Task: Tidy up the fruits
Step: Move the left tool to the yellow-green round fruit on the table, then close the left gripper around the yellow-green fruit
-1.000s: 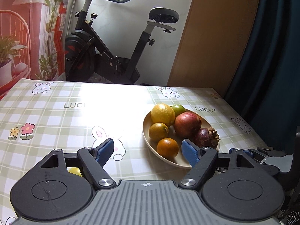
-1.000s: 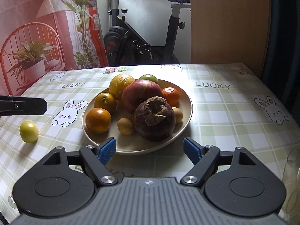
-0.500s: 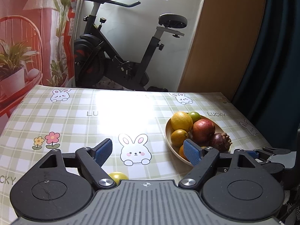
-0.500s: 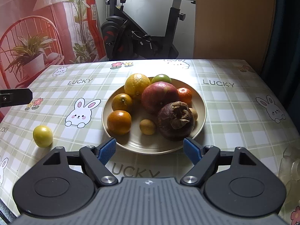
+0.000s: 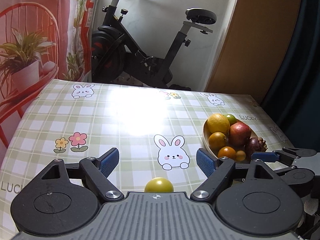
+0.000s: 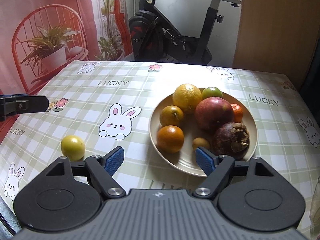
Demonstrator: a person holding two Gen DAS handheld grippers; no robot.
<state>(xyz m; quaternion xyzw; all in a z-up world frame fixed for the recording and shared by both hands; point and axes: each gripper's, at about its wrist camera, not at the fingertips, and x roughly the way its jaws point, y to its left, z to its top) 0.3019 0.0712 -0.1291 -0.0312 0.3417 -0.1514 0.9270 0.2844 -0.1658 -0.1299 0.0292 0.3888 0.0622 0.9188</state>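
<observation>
My right camera shows the whole plate (image 6: 252, 140) of fruit; my left camera clips the yellow fruit (image 5: 159, 184) behind the left gripper (image 5: 157, 161), lying on the counter (image 5: 96, 118). Both left and right gripper (image 6: 160, 160) fingers are spread, empty. Since a second ago, I've pulled both back.

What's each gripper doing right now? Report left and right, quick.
Left gripper: open, holding nothing; the yellow fruit lies loose on the table below it.
Right gripper: open, holding nothing, in front of the plate.
</observation>
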